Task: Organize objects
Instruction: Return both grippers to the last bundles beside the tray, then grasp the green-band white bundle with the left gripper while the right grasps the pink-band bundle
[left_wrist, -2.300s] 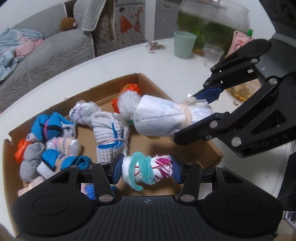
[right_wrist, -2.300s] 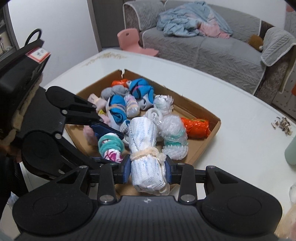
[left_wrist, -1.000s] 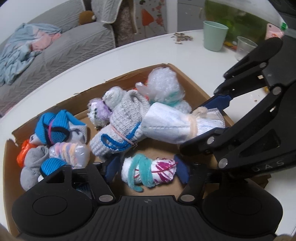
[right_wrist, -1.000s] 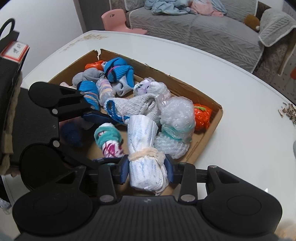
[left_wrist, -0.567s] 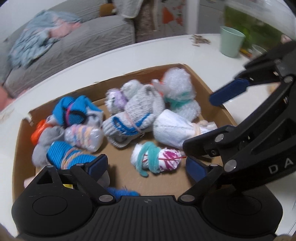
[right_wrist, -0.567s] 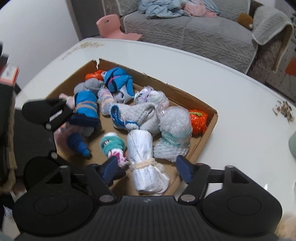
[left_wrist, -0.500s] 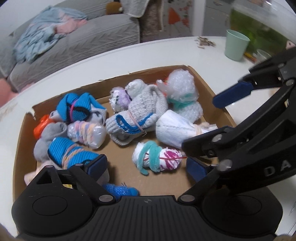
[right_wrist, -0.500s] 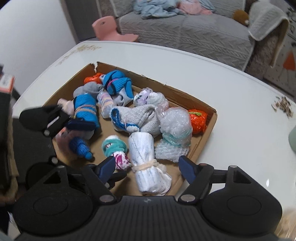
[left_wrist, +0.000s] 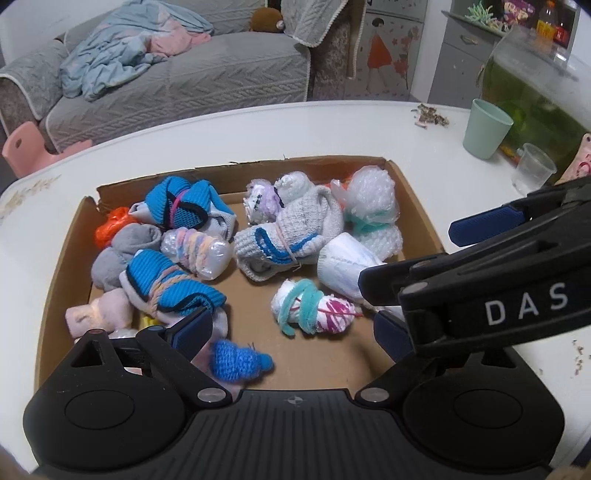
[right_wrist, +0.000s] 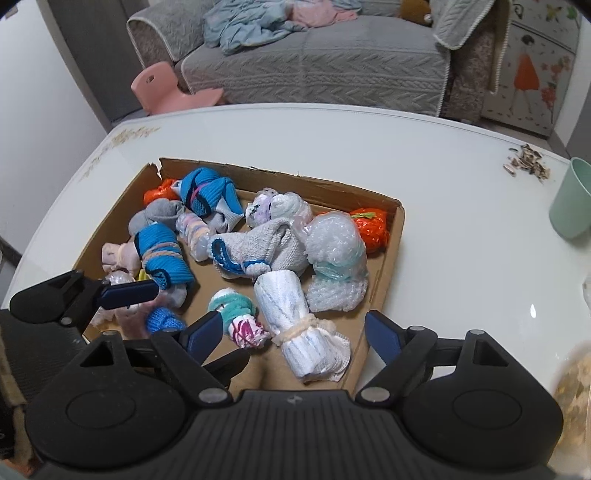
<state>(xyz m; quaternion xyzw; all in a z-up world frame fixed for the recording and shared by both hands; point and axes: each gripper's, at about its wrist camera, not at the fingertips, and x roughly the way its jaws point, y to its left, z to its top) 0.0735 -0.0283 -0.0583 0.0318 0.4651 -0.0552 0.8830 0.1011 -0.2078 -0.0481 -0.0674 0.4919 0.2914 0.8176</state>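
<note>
A shallow cardboard box (left_wrist: 417, 206) (right_wrist: 391, 254) on the white table holds several rolled sock bundles. A white bundle with a teal band and pink marks (left_wrist: 314, 308) (right_wrist: 238, 317) lies near the box's front. A white-blue roll tied with a beige band (right_wrist: 299, 317) (left_wrist: 343, 266) lies beside it, its end over the box's near edge. My left gripper (left_wrist: 291, 332) is open and empty above the box's front. My right gripper (right_wrist: 291, 332) is open and empty just behind the white-blue roll. Each gripper shows in the other's view.
A mint green cup (left_wrist: 485, 127) (right_wrist: 570, 197), a clear plastic cup (left_wrist: 533, 168) and a fish tank (left_wrist: 535, 92) stand on the table to the right. Seed husks (right_wrist: 526, 166) lie scattered. A grey sofa (right_wrist: 314, 62) and pink stool (right_wrist: 166, 88) stand beyond.
Both grippers have opened and let go of their bundles, which now lie in the box. Both grippers have pulled back and up from the box.
</note>
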